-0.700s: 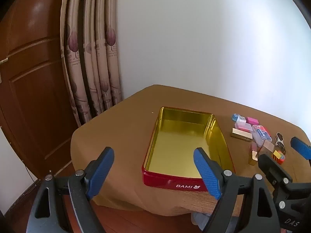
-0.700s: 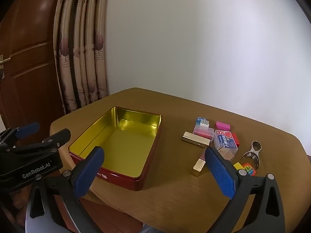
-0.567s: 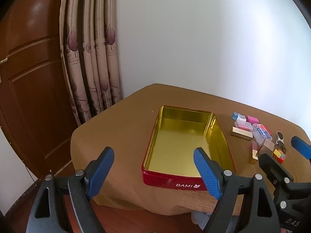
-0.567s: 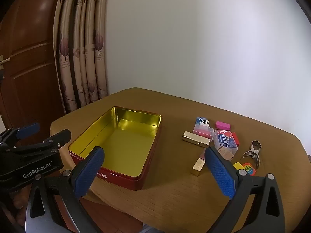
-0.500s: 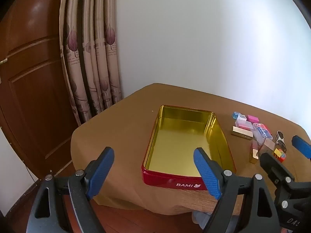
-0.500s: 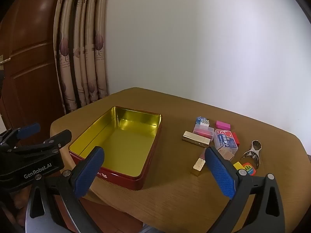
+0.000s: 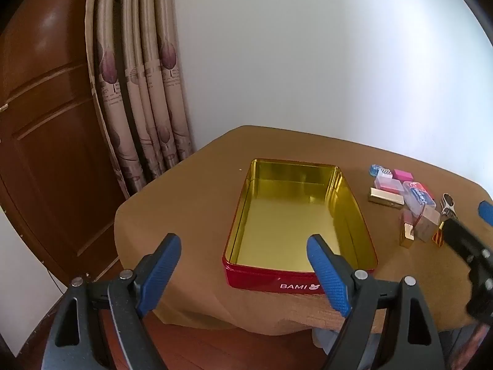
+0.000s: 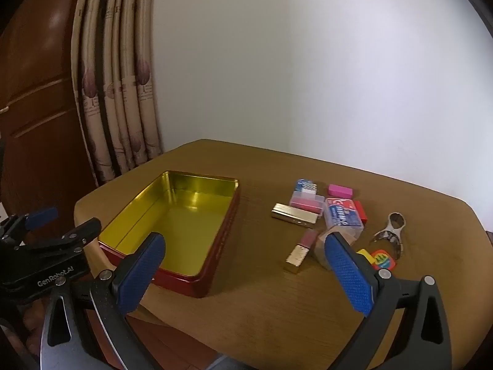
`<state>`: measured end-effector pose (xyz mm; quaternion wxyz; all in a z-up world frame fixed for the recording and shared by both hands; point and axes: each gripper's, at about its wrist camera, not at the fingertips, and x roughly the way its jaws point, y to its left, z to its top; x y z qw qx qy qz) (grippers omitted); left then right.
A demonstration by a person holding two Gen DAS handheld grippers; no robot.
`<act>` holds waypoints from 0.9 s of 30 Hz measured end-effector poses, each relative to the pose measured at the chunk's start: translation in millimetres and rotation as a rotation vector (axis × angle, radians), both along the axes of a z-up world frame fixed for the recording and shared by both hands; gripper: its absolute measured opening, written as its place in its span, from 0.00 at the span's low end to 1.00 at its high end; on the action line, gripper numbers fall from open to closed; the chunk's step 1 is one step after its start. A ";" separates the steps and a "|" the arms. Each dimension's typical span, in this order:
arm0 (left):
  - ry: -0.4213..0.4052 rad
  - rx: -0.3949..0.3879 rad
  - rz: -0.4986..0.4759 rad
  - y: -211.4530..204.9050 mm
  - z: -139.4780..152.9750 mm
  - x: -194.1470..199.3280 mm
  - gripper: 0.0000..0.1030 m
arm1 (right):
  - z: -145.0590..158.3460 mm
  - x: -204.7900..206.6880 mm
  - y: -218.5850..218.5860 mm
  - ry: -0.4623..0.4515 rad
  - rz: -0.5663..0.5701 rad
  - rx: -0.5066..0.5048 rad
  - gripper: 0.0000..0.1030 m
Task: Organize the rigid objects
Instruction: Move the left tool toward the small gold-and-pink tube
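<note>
Just one tin (image 8: 228, 215), two spread grippers (image 8: 246, 265).

I read "BAMI" in white on the red tin (image 7: 299, 285) (front wall) and "GenRobot.AI" on my left gripper (image 8: 55, 274) body

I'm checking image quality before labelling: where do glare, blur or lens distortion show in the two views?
Left wrist view: the wall is blown out at right, the right gripper is motion-blurred, the curtain bows. Right wrist view: glare on the door, reflections inside the tin, dark fisheye corners.
</note>
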<state>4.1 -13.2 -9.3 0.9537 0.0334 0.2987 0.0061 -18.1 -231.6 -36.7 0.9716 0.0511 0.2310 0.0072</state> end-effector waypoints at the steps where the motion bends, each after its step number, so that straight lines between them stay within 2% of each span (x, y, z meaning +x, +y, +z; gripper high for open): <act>1: 0.004 0.006 -0.001 -0.8 -0.5 0.1 0.84 | -0.3 -1.1 -3.9 0.001 -0.007 0.006 0.99; 9: 0.026 0.053 -0.018 -8.8 -4.3 -1.6 0.84 | -8.1 -11.7 -58.9 0.013 -0.091 0.041 0.99; 19: 0.085 0.065 -0.055 -29.1 -7.8 -2.7 0.84 | -43.4 -37.8 -190.1 0.073 -0.404 0.071 1.00; 27: 0.175 0.068 -0.135 -69.8 -13.2 -3.1 0.84 | -74.5 -49.1 -270.1 0.124 -0.578 0.043 1.00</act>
